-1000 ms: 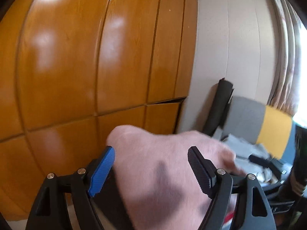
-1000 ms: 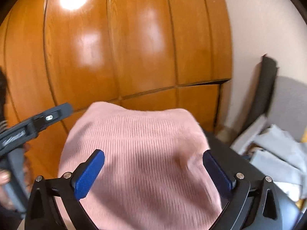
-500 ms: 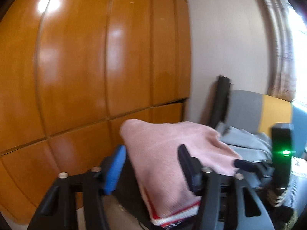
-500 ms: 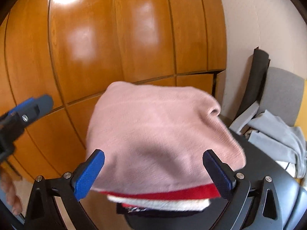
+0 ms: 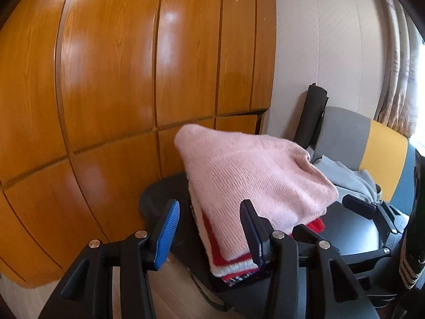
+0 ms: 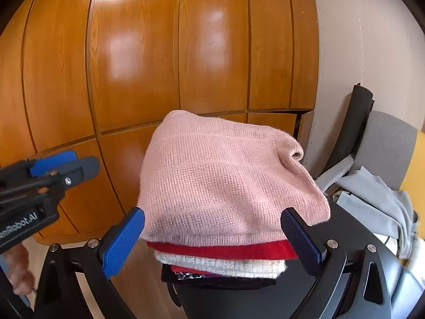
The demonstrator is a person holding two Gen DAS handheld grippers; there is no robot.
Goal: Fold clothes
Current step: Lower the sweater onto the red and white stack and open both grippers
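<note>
Your left gripper [image 5: 209,231] closing on nothing; right gripper [image 6: 212,242] wide apart, empty. Folded pink knit sweater [image 6: 225,180] just ahead of fingers: bump it, stack could tip over.

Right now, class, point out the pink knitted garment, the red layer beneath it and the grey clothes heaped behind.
pink knitted garment [image 6: 225,180], right wrist view, top face.
red layer [image 6: 225,251], right wrist view, front edge.
grey clothes [image 6: 377,196], right wrist view, upper folds.

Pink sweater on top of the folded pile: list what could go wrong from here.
1. The pink sweater overhangs the red garment and white garment beneath; a nudge might slide it off.
2. The pile sits near the edge of the dark seat and could topple to the floor.
3. The left tongs, closing and empty, could snag the knit beside them.
</note>
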